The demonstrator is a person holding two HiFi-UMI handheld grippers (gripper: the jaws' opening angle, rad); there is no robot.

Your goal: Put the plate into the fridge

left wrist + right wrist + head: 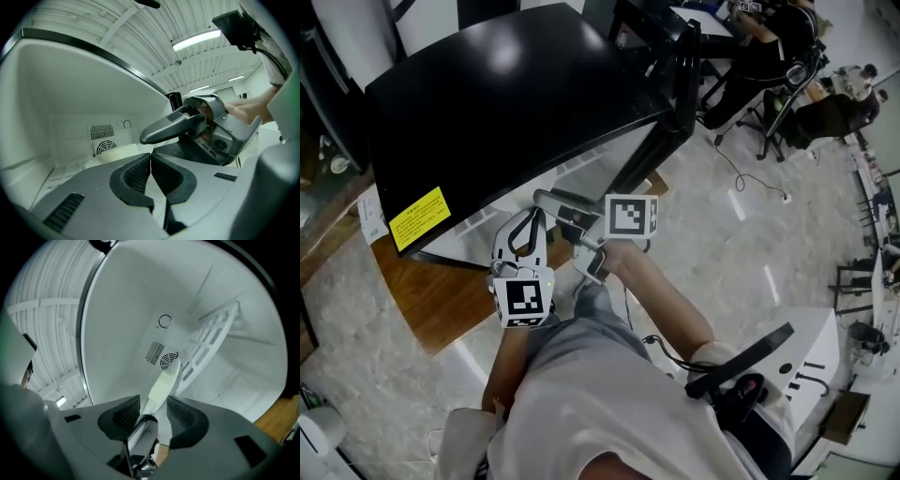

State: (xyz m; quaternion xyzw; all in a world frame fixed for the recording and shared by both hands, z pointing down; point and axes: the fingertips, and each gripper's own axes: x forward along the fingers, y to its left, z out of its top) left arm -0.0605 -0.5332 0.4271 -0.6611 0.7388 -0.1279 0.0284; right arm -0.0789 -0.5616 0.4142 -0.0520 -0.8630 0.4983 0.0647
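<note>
Near the fridge's back wall the plate lies loose between the right gripper's open jaws, while the left gripper is closed and empty; next, probably, a straight pull-back.

Black fridge with a yellow label, white inside; the plate is cream-white.

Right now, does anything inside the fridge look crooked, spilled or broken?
Nothing stands out. The plate lies flat deep in the fridge, in front of the vent, with no crack or spill that I can see. The right gripper has its jaws open around the rim.
</note>
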